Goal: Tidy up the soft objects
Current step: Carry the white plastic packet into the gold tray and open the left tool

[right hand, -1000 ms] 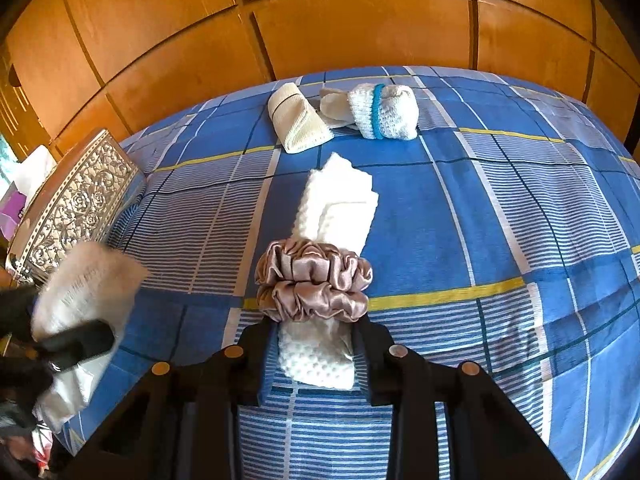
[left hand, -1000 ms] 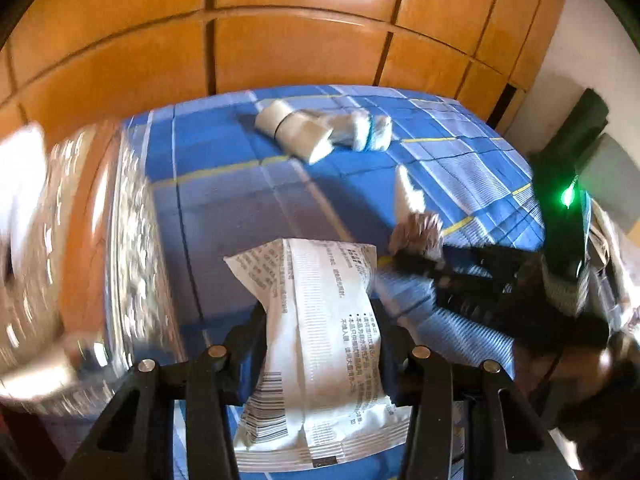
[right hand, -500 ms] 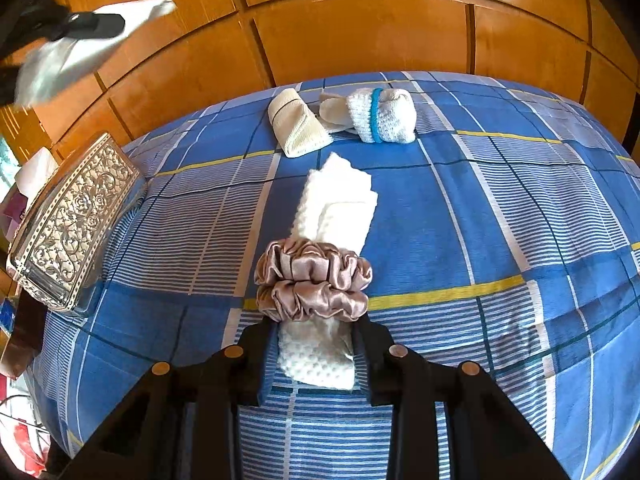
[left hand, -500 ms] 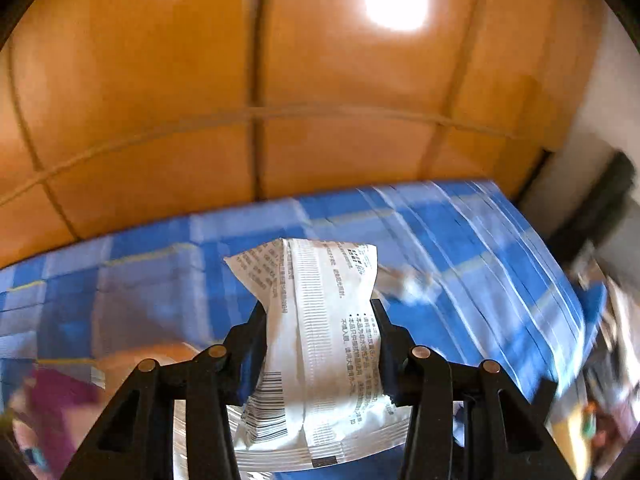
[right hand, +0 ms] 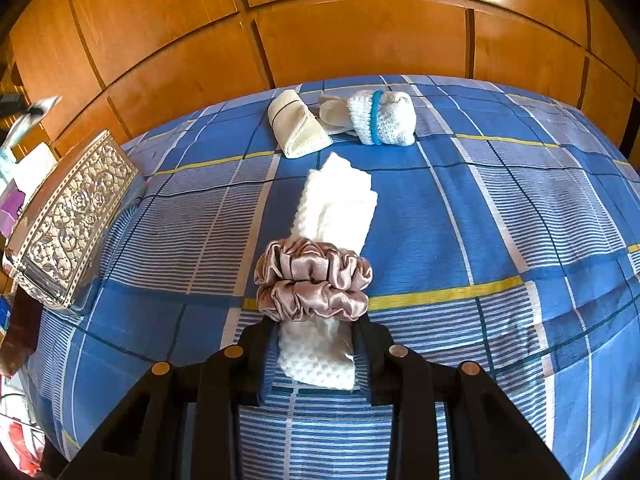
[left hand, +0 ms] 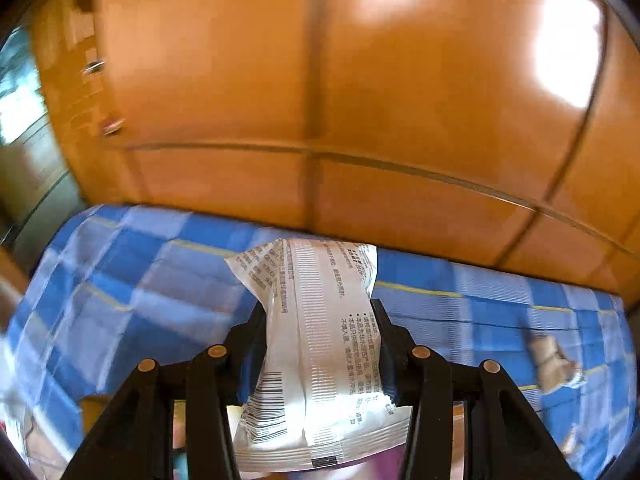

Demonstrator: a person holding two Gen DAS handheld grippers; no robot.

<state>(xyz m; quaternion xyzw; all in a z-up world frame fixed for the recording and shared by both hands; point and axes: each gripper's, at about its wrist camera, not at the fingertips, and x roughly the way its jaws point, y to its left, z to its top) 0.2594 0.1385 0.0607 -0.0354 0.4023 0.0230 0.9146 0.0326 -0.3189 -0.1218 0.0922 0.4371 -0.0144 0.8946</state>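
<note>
Right now I have the left gripper [left hand: 320,336] clamped on the crinkly white printed sachet [left hand: 316,344] standing up between its fingers, carrying it to be set down, while the right gripper [right hand: 316,344] pinches the near end of the white waffle-knit cloth roll [right hand: 332,208] banded by a dusty-pink satin scrunchie [right hand: 314,280] just ahead of its fingertips, so next I judge a clear drop spot is needed.

Glossy wood panelling [right hand: 360,36] beyond the claw; matt woven checked bedcloth [right hand: 500,220] below; satin-sheen scrunchie [right hand: 314,280] on waffle-textured cloth [right hand: 336,204]; embossed silvery metal box [right hand: 68,224] to its left.
</note>
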